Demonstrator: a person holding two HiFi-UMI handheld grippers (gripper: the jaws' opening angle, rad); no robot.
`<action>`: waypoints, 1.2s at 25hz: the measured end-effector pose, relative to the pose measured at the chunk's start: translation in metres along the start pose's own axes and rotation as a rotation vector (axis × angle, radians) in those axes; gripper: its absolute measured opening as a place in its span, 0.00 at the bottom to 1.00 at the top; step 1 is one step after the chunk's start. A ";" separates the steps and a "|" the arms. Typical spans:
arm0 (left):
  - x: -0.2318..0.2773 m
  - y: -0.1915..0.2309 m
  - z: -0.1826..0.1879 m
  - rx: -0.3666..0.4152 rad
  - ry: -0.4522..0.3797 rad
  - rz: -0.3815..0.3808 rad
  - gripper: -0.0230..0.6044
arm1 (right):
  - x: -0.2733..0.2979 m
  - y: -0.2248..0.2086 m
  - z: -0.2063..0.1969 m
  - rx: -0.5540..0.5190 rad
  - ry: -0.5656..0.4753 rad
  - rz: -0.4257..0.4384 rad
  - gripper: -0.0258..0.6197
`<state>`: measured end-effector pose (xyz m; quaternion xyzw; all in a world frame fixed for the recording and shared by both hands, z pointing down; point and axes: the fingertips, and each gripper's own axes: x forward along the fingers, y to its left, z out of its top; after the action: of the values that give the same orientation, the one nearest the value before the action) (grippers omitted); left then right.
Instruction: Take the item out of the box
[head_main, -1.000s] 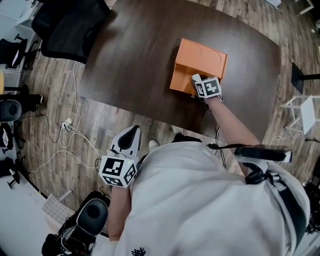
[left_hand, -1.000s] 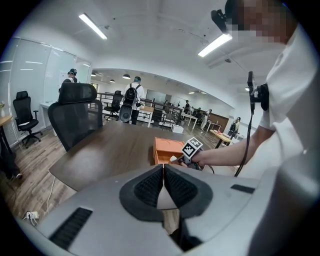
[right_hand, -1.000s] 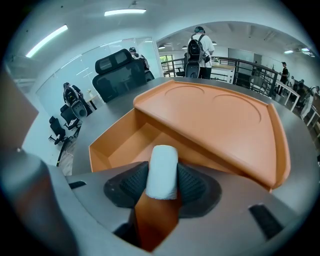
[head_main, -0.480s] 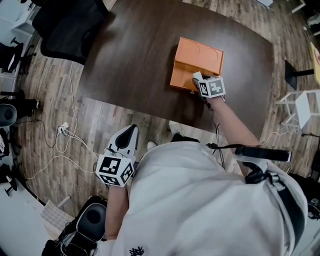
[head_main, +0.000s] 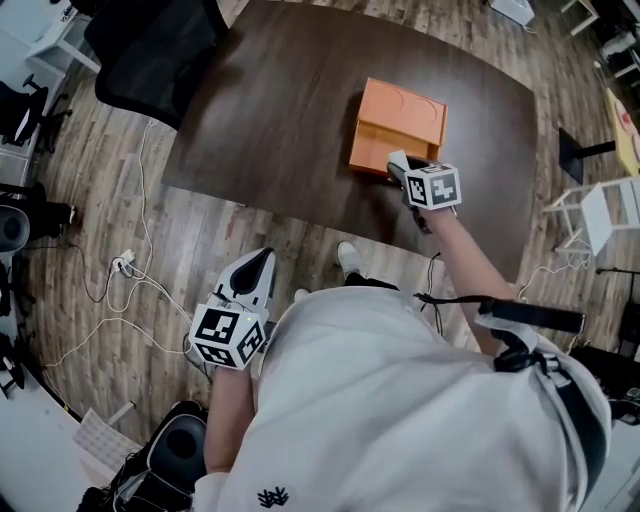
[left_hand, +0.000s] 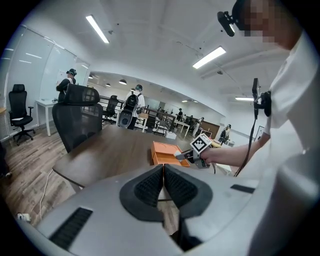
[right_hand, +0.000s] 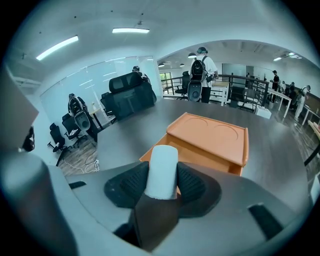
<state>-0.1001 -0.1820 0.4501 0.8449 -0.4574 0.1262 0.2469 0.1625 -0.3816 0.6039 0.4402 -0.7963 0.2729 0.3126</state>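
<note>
Right claw (head_main: 398, 162) rose away from the orange box (head_main: 405, 118), clamped on the white roll (right_hand: 161, 170); we judged it out. Left claw (left_hand: 164, 184) was clenched, empty.

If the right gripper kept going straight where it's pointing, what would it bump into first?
Probably the orange box. It sits right ahead of the right gripper, just beyond the white roll it holds. How near the box is, I can't tell for sure.
</note>
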 end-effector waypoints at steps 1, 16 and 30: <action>-0.004 0.002 -0.002 0.010 0.002 0.002 0.06 | -0.006 0.008 0.000 0.000 -0.009 0.003 0.30; -0.073 -0.002 -0.033 0.065 0.000 -0.081 0.06 | -0.100 0.143 -0.047 -0.021 -0.072 0.056 0.30; -0.109 -0.019 -0.081 0.100 0.026 -0.168 0.06 | -0.159 0.236 -0.108 -0.045 -0.097 0.096 0.30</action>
<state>-0.1436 -0.0527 0.4653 0.8900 -0.3745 0.1389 0.2200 0.0515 -0.1113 0.5197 0.4071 -0.8366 0.2479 0.2701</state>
